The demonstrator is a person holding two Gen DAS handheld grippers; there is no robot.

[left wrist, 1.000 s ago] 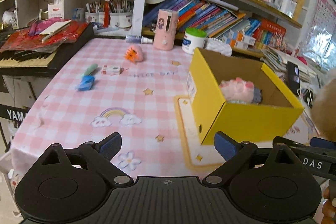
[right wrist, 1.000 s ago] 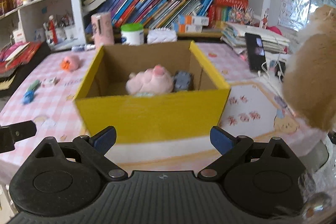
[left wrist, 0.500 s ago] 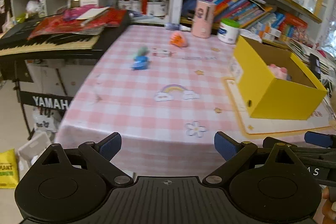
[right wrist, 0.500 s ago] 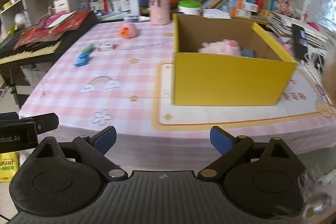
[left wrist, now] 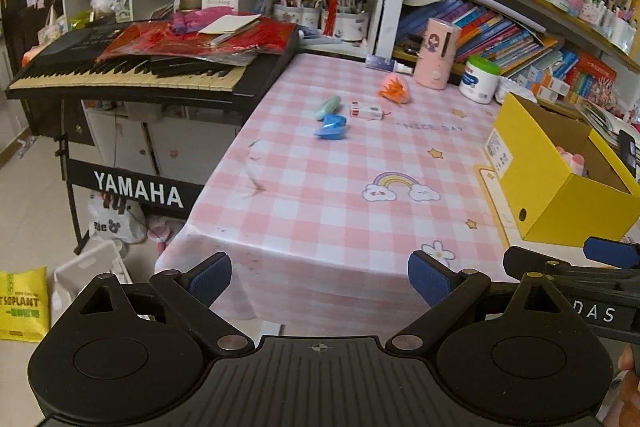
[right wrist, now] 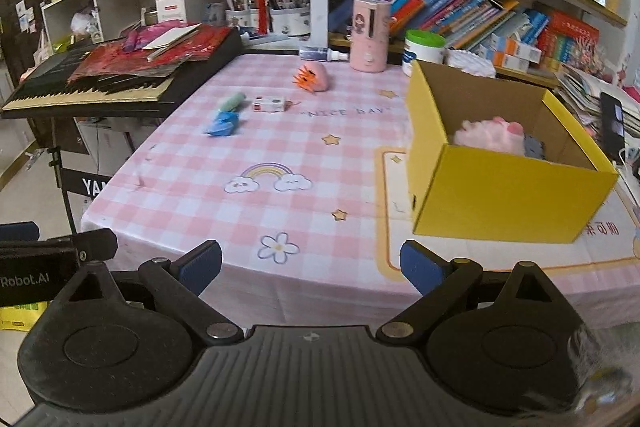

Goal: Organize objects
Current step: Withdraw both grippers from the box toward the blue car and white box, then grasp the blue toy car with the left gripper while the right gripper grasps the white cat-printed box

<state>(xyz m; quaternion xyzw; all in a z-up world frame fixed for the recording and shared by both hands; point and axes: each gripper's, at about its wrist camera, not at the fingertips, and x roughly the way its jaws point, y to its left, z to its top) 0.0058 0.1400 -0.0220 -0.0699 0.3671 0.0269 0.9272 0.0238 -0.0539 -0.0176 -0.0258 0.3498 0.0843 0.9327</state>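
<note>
Left wrist view gives us our left hand-held gripper (left wrist: 319,277) spread wide with nothing between its ribbed blue pads, held off the near edge of the desk (left wrist: 340,219), whose glossy pink-and-white checked cloth is printed with a rainbow and stars. Ahead of it, far across the cloth, lie a crumpled blue toy (left wrist: 331,126), a smooth mint-green tube (left wrist: 327,107) just behind it, a small white boxy piece (left wrist: 365,110) beside them, and a rounded pink toy with orange spikes (left wrist: 395,89) farther back. Ahead and to its right stands the yellow cardboard box (left wrist: 560,183), square-edged and open-topped. From here we see only a sliver of pink inside; the right wrist view looks into the box and shows a fluffy pink plush (right wrist: 490,137) with a small grey item (right wrist: 534,147) touching it. Our right hand-held gripper (right wrist: 310,265) is likewise spread and empty. Only the left view shows the keyboard's stand with its white lettering (left wrist: 138,189) and the floor beneath.
</note>
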